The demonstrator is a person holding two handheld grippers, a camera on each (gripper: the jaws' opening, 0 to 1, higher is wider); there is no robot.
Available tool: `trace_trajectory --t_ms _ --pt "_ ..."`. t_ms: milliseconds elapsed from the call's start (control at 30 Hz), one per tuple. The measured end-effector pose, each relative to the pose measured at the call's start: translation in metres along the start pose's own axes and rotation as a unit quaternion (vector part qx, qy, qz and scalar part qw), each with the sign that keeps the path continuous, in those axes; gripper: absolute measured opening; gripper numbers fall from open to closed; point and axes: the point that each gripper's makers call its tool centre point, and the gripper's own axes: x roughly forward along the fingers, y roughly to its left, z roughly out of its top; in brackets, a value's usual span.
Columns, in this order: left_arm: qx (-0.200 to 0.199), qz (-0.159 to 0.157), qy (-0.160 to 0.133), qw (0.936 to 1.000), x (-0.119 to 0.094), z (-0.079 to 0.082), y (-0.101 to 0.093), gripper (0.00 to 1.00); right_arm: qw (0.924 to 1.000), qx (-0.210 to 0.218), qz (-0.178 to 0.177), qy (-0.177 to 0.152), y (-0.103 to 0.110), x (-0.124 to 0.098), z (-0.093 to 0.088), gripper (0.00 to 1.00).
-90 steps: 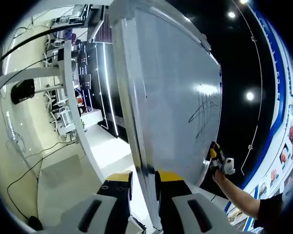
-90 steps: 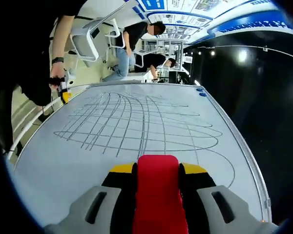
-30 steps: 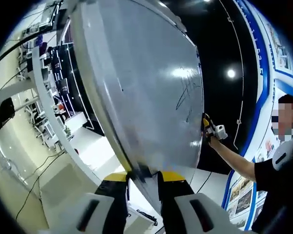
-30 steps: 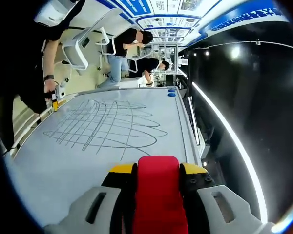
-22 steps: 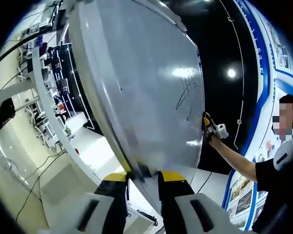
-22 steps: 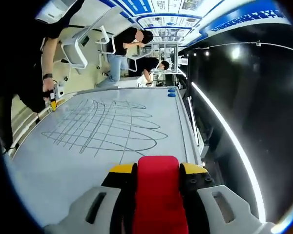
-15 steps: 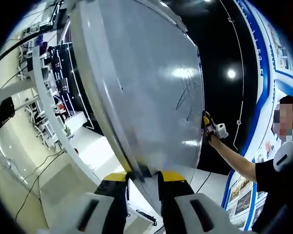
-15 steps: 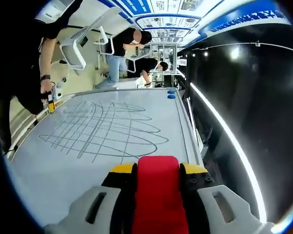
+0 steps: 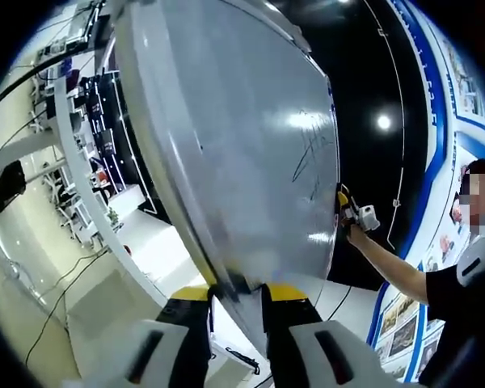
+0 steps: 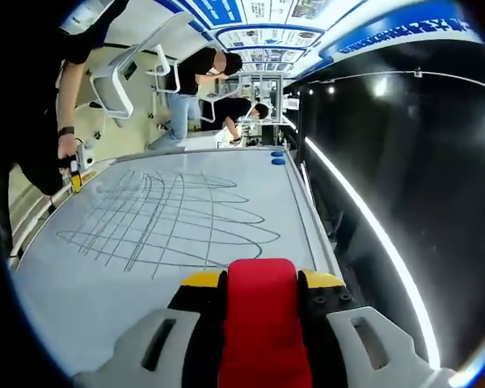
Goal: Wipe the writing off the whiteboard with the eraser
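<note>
The right hand-held gripper (image 10: 261,283) is clamped on the red eraser (image 10: 261,311), which fills the gap between its jaws; the eraser faces the whiteboard (image 10: 186,242) near the board's edge, just short of the writing (image 10: 166,218), though whether it touches the surface I cannot tell; the writing, a mesh of crossed and looping lines, lies ahead of the eraser and to its left, reaching toward the far side of the board.

The left hand-held gripper (image 9: 237,293) has its jaws narrow on the board's edge (image 9: 226,279), one jaw on each side, steadying it; from this view the board (image 9: 242,162) runs away at a steep slant and a few strokes (image 9: 307,158) show near its far edge, where the other gripper (image 9: 352,217) is seen with a person's arm behind it; two people (image 10: 202,81) stand beyond the board in the right gripper view.

Risks, as I judge them: with the eraser so near the edge, a stroke could run off the board; a tilted eraser would leave streaks; hard pressure could rock the board if the left grip slips; most of the writing is still to be wiped.
</note>
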Motion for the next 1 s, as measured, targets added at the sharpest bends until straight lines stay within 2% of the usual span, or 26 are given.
trace_trajectory --t_ms 367,500,733,1000 --pt "0.002 0.008 0.000 1.0000 -0.002 0.000 0.000 0.26 1.0000 0.002 -0.001 -0.004 0.011 0.002 0.002 0.37" --pt "0.008 0.016 -0.013 0.9997 -0.002 0.001 0.001 0.27 1.0000 -0.003 0.000 -0.002 0.018 0.003 0.004 0.37" --pt "0.005 0.024 -0.007 0.9997 -0.003 0.002 0.001 0.27 1.0000 -0.005 0.002 -0.006 0.027 0.004 0.003 0.37" --pt "0.000 0.027 -0.006 0.9996 -0.003 0.002 0.002 0.27 0.9999 -0.005 0.011 0.004 0.040 0.004 0.000 0.37"
